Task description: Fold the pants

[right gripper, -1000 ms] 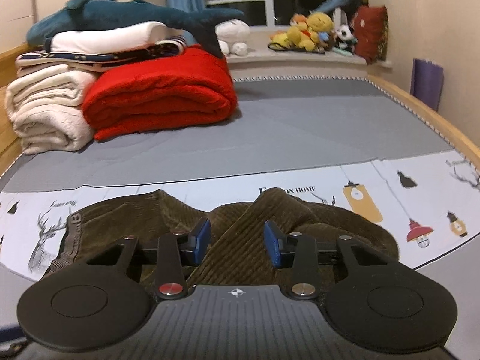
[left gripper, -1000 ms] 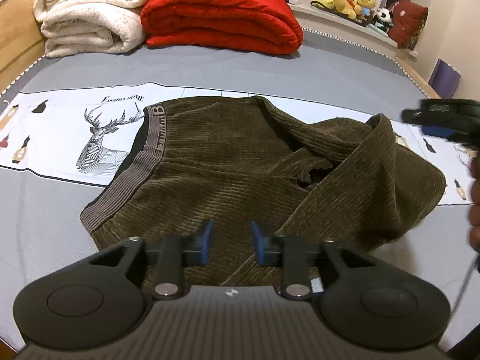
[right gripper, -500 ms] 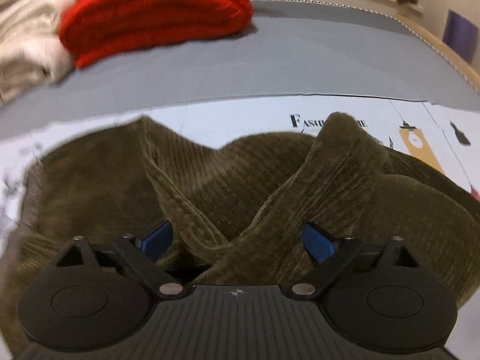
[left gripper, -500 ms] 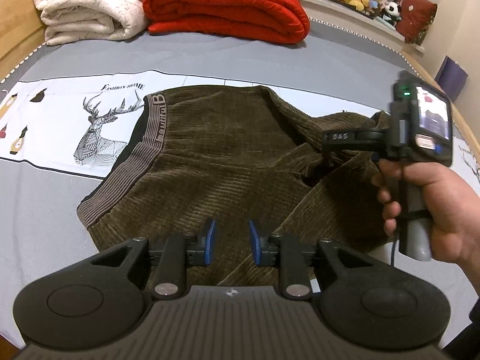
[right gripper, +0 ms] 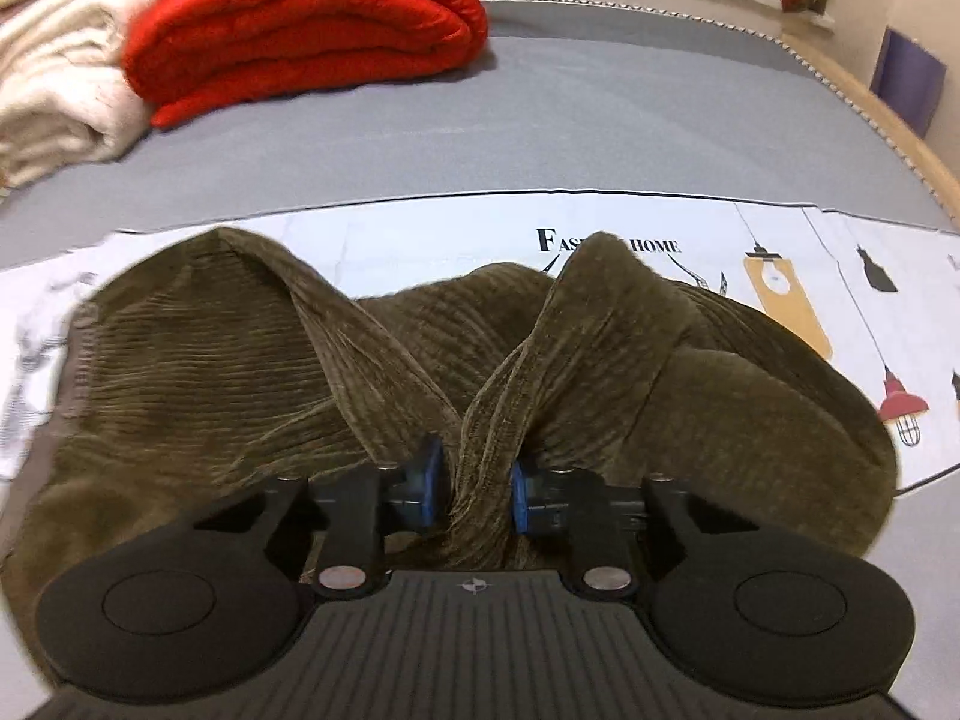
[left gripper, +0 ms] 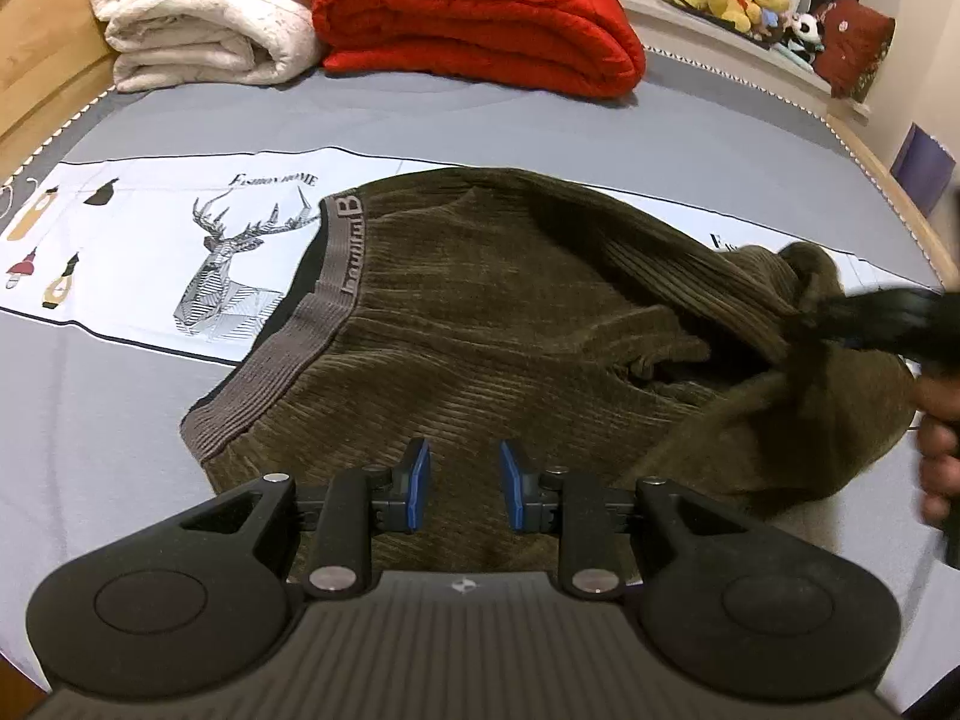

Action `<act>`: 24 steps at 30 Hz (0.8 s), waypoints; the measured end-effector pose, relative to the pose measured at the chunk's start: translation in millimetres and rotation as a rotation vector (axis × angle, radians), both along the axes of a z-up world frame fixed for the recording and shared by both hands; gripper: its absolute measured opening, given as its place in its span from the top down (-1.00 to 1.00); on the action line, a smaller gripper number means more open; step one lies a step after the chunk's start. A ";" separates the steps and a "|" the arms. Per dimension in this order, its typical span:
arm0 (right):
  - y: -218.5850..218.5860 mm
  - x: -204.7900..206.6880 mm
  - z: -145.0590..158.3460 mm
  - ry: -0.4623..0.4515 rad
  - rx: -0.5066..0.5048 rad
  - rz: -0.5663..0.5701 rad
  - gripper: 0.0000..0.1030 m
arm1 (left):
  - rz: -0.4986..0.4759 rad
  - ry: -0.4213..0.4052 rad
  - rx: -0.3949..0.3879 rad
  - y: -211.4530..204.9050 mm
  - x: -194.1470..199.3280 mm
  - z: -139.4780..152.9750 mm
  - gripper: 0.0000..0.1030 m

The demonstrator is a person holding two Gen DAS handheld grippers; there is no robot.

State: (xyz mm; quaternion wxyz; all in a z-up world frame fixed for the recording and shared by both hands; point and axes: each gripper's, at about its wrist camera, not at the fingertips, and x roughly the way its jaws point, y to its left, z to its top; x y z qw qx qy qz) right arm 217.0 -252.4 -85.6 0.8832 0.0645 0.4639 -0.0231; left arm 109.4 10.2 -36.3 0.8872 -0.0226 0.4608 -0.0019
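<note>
The right gripper (right gripper: 474, 495) had just closed its jaws on a raised ridge of the pants (right gripper: 384, 360), presumably to lift that fold, while the left gripper (left gripper: 462, 483) hovered low in frame, jaws slightly apart and empty.

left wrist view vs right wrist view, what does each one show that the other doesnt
Only the left wrist view: the left gripper, jaws apart over the cloth with nothing between them, the deer print and the right gripper from outside, blurred.

Only the right wrist view: the right gripper, jaws just closed, pinching a pants fold, and the lamp prints.

Both: the olive pants, red blanket, white blanket.
</note>
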 end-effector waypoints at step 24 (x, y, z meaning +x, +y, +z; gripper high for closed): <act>-32.7 -134.7 22.2 0.048 -0.018 0.255 0.50 | -0.200 -0.103 -0.032 50.1 -52.1 66.0 0.13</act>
